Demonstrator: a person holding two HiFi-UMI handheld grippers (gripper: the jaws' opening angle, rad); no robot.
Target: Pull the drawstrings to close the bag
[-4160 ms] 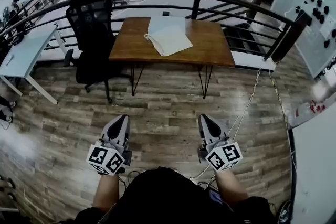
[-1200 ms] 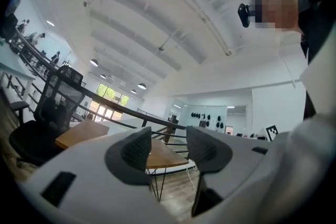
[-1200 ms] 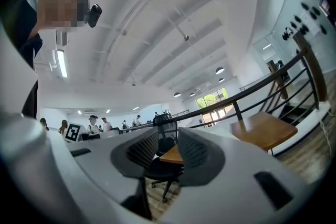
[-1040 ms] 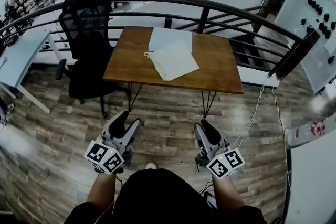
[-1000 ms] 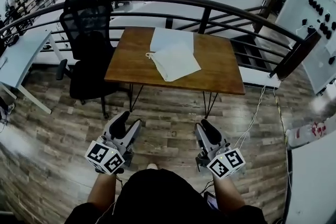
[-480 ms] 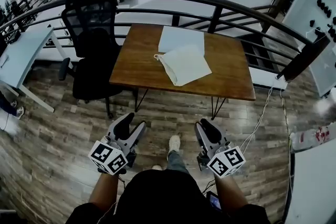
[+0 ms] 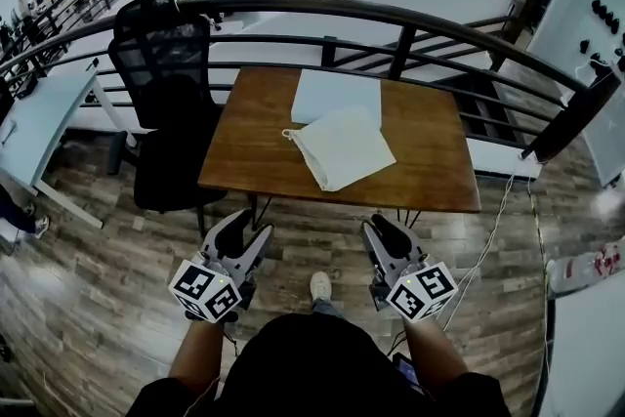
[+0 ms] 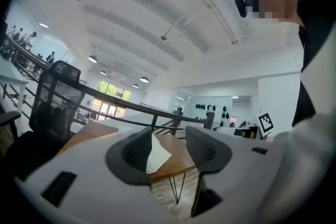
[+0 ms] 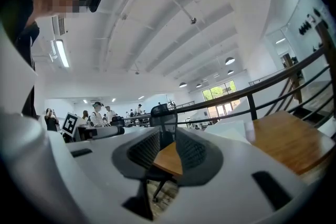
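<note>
Head view steeply downward from above; both gripper views level, toward the shared table [image 7: 244, 132].

White cloth drawstring bag [image 7: 342, 147], lying flat and slack, turned askew on the brown wooden table [image 7: 244, 146], drawstring [image 7: 288, 134] looped at its left end, well ahead of the fingers [image 7: 229, 234] of the left gripper [image 7: 252, 225] and of the right gripper [image 7: 376, 222], touching neither.
</note>
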